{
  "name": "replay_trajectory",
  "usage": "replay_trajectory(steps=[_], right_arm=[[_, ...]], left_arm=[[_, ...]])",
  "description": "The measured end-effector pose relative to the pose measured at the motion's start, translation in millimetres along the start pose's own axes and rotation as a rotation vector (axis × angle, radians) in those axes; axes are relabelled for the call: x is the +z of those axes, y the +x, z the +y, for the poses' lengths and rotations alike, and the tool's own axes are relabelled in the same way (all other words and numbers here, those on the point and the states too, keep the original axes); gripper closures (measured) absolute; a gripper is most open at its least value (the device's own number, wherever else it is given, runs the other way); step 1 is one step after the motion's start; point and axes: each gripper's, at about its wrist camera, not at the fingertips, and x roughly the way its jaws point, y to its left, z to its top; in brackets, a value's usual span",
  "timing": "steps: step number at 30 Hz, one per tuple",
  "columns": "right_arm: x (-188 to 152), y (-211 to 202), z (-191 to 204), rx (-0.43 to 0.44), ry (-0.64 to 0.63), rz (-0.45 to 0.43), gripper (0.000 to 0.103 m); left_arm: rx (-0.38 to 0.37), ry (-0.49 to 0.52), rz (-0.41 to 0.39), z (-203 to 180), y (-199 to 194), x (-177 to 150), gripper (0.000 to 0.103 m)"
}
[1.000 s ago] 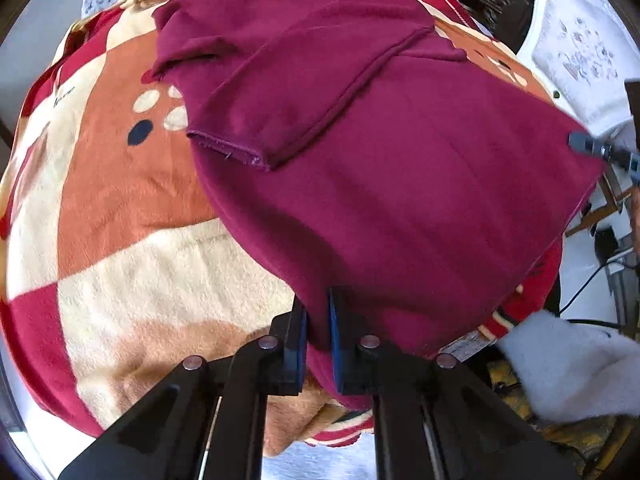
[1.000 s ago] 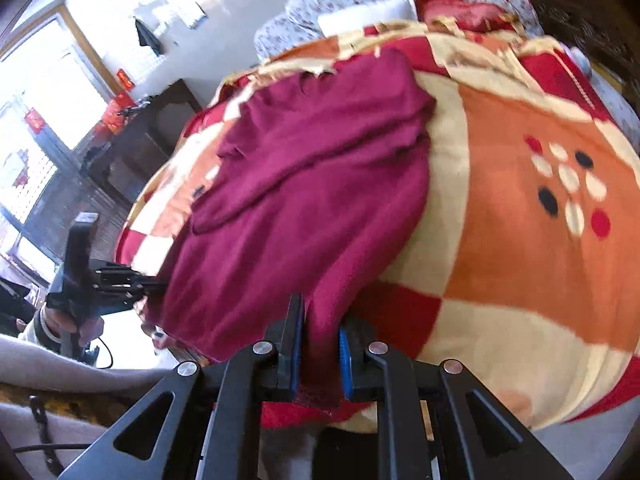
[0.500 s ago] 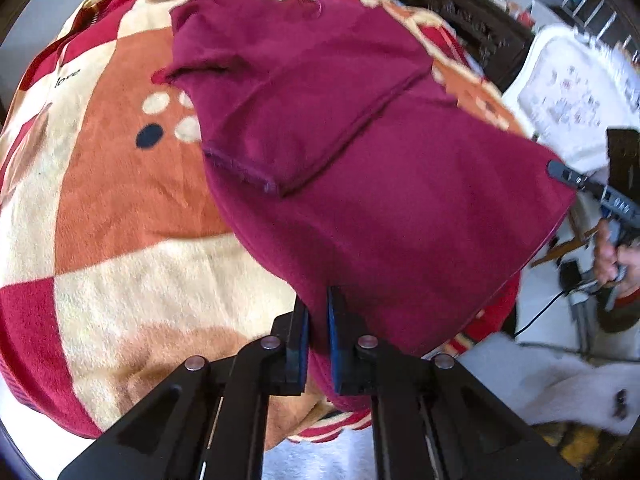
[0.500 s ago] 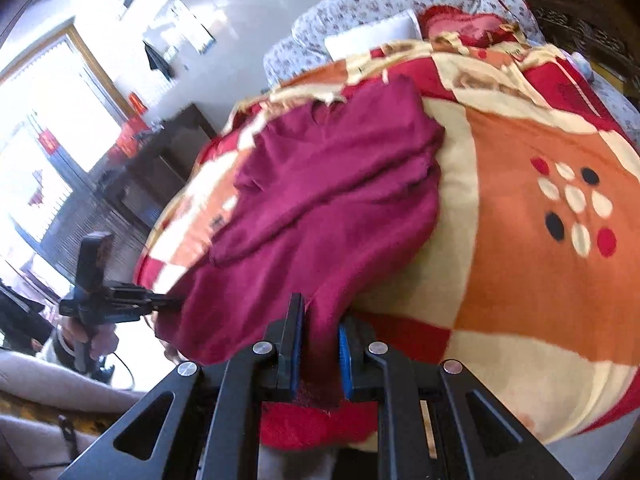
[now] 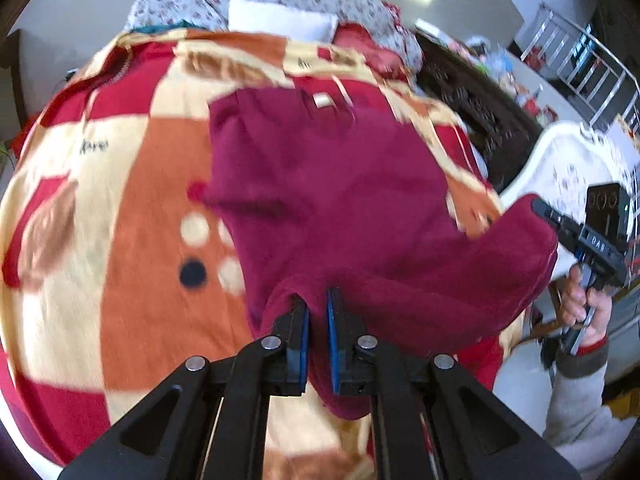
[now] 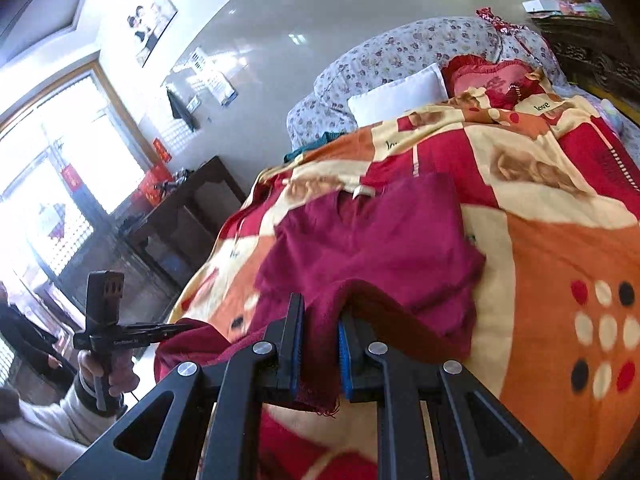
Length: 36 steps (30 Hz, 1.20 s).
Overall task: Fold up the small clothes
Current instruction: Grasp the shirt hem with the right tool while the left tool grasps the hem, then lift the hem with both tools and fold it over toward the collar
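A maroon sweater lies on a checked red, orange and cream blanket over a bed. Its collar end with a small label rests flat at the far side. My left gripper is shut on one bottom corner of the sweater, lifted off the blanket. My right gripper is shut on the other bottom corner, and the sweater hem hangs between the two, raised and curling toward the collar. In the left wrist view the right gripper shows at the right edge, held by a hand.
A floral sofa back with a white cushion and a red cushion stands behind the bed. A dark wooden cabinet is at the left, a white chair and dark carved furniture at the right.
Both grippers have risen and moved toward the collar, carrying the sweater's bottom hem off the blanket. The hem now arches over the sweater's lower body, and more of the room shows.
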Motion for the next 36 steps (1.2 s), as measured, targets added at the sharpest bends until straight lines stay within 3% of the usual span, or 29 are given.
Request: replay_trajectory(steps=[6,14,19,25,27,28,29,30,31,32,36], right_arm=[[49,49,-27,-0.053,0.033,0.008,0.087],[110,116,-74,-0.093,0.111,-0.001,0.089],[132,168,-115,-0.139,0.200,0.039,0.089],[137,199,-146,-0.179,0.265,0.082,0.087],[139,196,-154,-0.148,0.312,0.073,0.081],[142,189,-157,-0.122,0.340,0.046,0.065],[143,181,-158,-0.118,0.355,0.005,0.039],[146,170,-158,-0.125,0.367,-0.055,0.029],[150,160,-158,-0.127,0.372,-0.108,0.025],[153,150,-156,-0.115,0.367,-0.144,0.026],[158,143,-122,-0.114,0.214,-0.086,0.026]], left_arm=[[-0.001,-0.066,-0.048,20,24,65,0.095],[0.068,-0.122,-0.067,45,83,147,0.096],[0.100,-0.166,-0.050,63,117,172,0.096],[0.083,-0.200,-0.041,77,137,191,0.094],[0.040,-0.231,-0.035,84,136,195,0.090],[0.019,-0.241,-0.041,86,134,197,0.081],[0.001,-0.258,-0.064,89,128,198,0.072],[0.013,-0.269,-0.099,90,122,198,0.049],[0.030,-0.279,-0.144,91,114,198,0.038],[0.039,-0.284,-0.180,92,106,199,0.038],[0.047,-0.213,-0.168,76,95,197,0.038]])
